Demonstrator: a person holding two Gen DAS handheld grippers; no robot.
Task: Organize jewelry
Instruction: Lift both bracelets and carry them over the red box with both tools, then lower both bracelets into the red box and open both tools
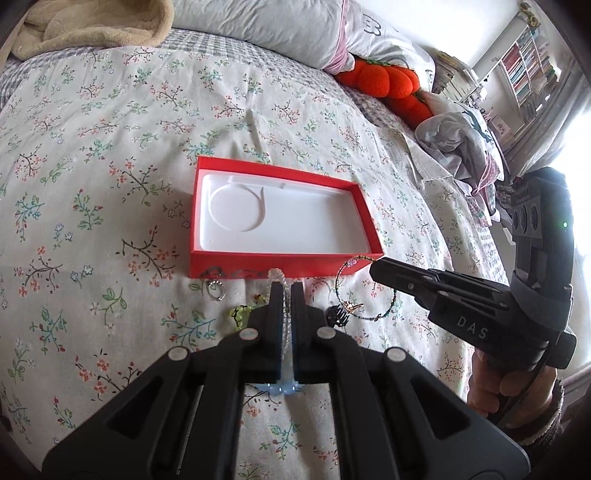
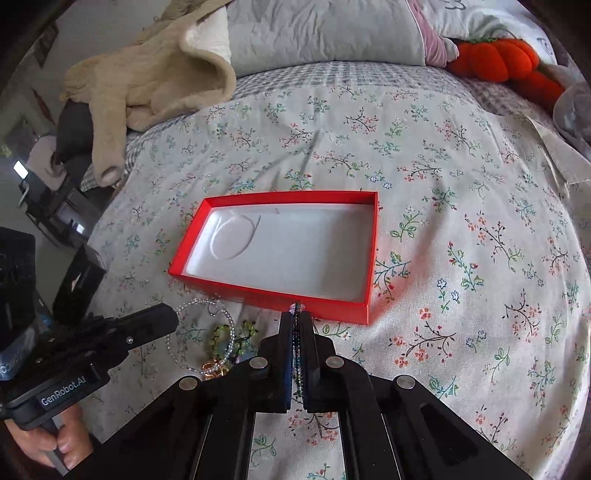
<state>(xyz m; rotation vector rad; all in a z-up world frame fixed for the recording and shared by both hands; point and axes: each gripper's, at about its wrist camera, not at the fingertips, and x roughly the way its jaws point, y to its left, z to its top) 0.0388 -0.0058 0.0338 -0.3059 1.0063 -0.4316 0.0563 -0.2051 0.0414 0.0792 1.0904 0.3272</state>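
A red box (image 1: 207, 258) with a white moulded inlay lies open on the floral bedspread; it also shows in the right wrist view (image 2: 273, 295). My left gripper (image 1: 287, 287) is shut on a clear beaded bracelet (image 1: 276, 274) just before the box's near wall. My right gripper (image 2: 296, 315) is shut on a dark green beaded bracelet (image 2: 296, 354), whose loop shows in the left wrist view (image 1: 341, 273). Loose pieces lie between them: a silver ring (image 1: 216, 290), yellow-green bead charms (image 1: 240, 314) and a gold ring (image 2: 211, 370).
Pillows (image 1: 280, 29), a beige blanket (image 1: 85, 26) and an orange plush toy (image 1: 384, 81) lie at the head of the bed. Crumpled clothes (image 1: 454, 140) sit at the right. A bookshelf (image 1: 528, 62) stands beyond.
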